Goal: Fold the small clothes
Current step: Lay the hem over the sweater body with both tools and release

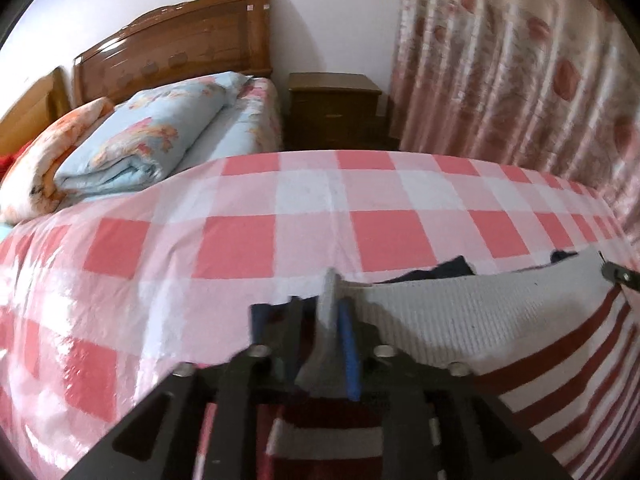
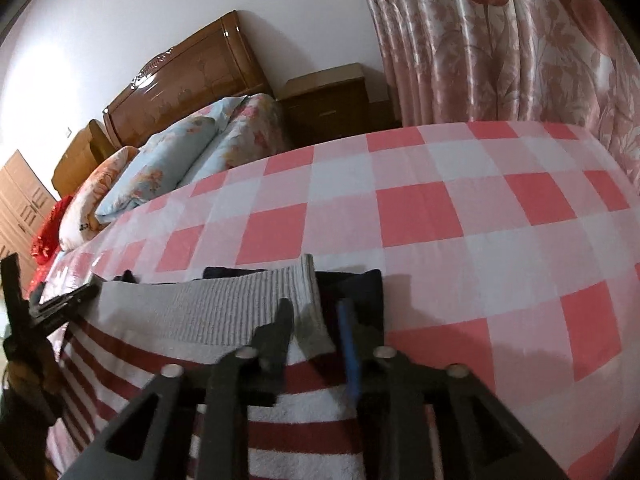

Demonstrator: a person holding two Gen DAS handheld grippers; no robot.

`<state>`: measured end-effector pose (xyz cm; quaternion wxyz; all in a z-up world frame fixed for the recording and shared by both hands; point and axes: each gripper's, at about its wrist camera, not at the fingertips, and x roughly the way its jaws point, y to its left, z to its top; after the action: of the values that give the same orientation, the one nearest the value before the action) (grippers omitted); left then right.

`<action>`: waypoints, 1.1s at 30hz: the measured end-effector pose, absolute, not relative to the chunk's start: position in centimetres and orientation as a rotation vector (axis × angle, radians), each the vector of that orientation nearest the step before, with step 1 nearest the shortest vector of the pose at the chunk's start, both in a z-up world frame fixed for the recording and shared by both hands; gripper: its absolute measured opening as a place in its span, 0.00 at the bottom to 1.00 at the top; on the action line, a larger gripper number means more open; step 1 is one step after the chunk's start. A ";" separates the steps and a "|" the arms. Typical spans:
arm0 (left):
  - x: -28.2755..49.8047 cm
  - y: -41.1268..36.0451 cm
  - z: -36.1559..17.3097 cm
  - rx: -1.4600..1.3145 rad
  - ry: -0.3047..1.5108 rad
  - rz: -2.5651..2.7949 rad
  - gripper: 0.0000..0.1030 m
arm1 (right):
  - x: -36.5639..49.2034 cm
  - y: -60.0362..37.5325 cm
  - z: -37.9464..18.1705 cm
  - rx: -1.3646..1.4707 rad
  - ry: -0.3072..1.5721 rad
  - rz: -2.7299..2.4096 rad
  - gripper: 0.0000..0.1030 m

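Note:
A small striped garment (image 1: 560,376), red and white with a grey ribbed waistband (image 1: 460,312), is stretched over the pink checked bed cover (image 1: 240,248). My left gripper (image 1: 320,316) is shut on the waistband's left corner. My right gripper (image 2: 316,320) is shut on the waistband's right corner (image 2: 308,280); the striped garment (image 2: 160,364) hangs between the two. The left gripper also shows at the left edge of the right wrist view (image 2: 68,300). A dark navy cloth (image 2: 360,284) lies under the garment's far edge.
Folded floral quilts (image 1: 132,140) lie at the head of the bed by a wooden headboard (image 1: 176,52). A wooden nightstand (image 1: 332,108) stands beyond the bed. A floral curtain (image 1: 520,80) hangs along the right. A wardrobe (image 2: 20,200) is at far left.

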<state>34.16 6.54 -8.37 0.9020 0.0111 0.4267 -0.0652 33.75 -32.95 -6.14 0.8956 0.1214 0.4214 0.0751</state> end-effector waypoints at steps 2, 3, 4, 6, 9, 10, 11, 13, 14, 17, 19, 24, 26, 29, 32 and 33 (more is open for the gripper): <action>33.1 6.4 -7.3 0.050 0.822 -0.034 1.00 | 33.1 -32.6 -5.2 0.237 0.855 0.129 0.26; 32.4 6.3 -6.4 0.054 0.774 -0.011 1.00 | 32.6 -32.2 -4.5 0.220 0.827 0.124 0.27; 31.7 6.0 -5.4 0.044 0.726 -0.024 1.00 | 32.4 -31.7 -3.9 0.202 0.807 0.125 0.27; 30.9 4.4 -4.1 0.027 0.692 -0.100 1.00 | 32.0 -29.2 -2.9 0.127 0.771 0.158 0.27; 31.3 0.2 -5.3 0.106 0.762 -0.225 1.00 | 32.7 -24.5 -3.6 0.010 0.818 0.233 0.27; 31.7 -0.7 -6.1 0.134 0.788 -0.231 1.00 | 32.9 -22.8 -4.2 -0.039 0.836 0.251 0.27; 32.1 -1.3 -7.1 0.152 0.816 -0.237 1.00 | 32.9 -21.6 -4.8 -0.073 0.847 0.257 0.27; 32.8 -1.3 -9.1 0.150 0.875 -0.223 1.00 | 33.2 -20.3 -6.0 -0.123 0.878 0.248 0.27; 32.9 -0.4 -9.0 0.093 0.878 -0.237 1.00 | 33.2 -20.3 -6.1 -0.129 0.865 0.241 0.27; 33.3 1.9 -9.0 0.056 0.880 -0.148 1.00 | 33.0 -22.5 -5.9 -0.115 0.859 0.155 0.27; 33.6 3.4 -9.3 0.016 0.905 -0.145 1.00 | 33.1 -25.0 -6.0 -0.093 0.869 0.086 0.29; 33.6 3.4 -9.7 0.012 0.917 -0.147 1.00 | 32.7 -28.6 -6.4 0.019 0.844 0.110 0.27; 33.7 3.5 -9.5 0.003 0.917 -0.138 1.00 | 32.6 -28.0 -6.4 -0.008 0.848 0.079 0.28; 32.9 3.0 -8.0 0.035 0.848 -0.068 1.00 | 32.3 -26.4 -5.7 0.003 0.855 0.050 0.29; 32.2 0.6 -5.9 0.008 0.792 -0.173 1.00 | 32.4 -23.1 -4.8 0.007 0.825 0.128 0.29; 32.5 -0.5 -6.0 0.034 0.801 -0.190 1.00 | 32.5 -21.3 -4.7 -0.030 0.825 0.157 0.29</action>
<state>32.47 -0.54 -5.97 0.9163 0.0167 0.3894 -0.0926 32.49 -21.33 -4.72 0.9130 -0.0145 0.4006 0.0761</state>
